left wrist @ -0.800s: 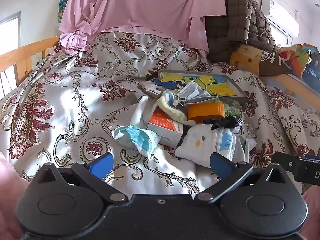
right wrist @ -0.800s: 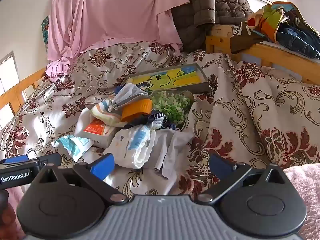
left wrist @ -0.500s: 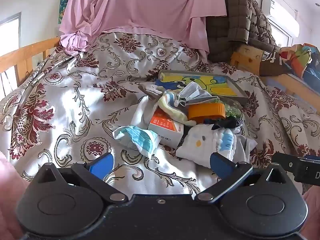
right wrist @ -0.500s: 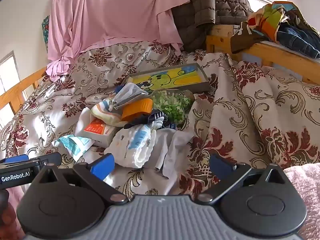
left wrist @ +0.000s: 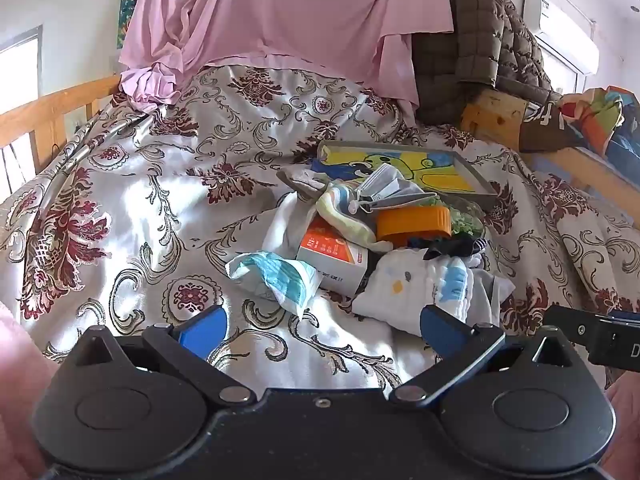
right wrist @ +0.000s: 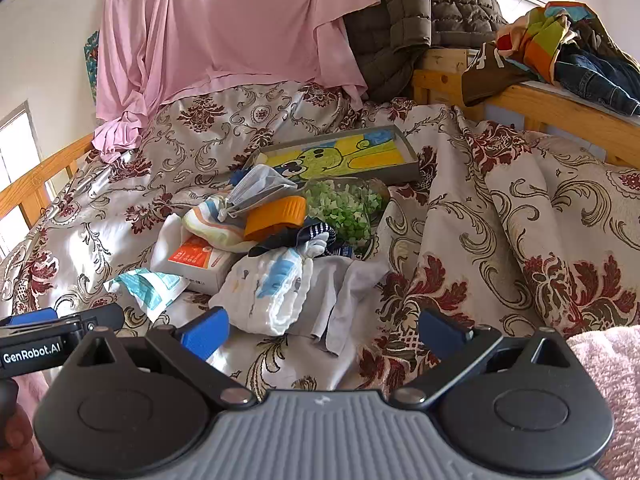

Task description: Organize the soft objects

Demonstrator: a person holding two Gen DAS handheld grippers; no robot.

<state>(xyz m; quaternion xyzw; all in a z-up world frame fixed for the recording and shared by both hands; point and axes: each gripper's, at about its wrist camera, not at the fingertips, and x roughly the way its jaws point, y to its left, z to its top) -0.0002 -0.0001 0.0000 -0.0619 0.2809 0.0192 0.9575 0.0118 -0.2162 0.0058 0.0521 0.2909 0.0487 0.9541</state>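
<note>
Nothing looks sorted yet: the pile of soft objects (left wrist: 400,248) lies heaped on the bed (left wrist: 160,200), at twelve o'clock from the left gripper (left wrist: 322,326) and right gripper (right wrist: 324,330), both released and empty.

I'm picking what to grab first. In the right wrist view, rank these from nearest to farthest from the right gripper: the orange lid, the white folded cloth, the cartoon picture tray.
From the right gripper:
1. White folded cloth, just ahead, toward its left finger.
2. Orange lid, mid-pile, behind the cloth.
3. Cartoon picture tray, farthest back on the bedspread, beyond the pile.
</note>
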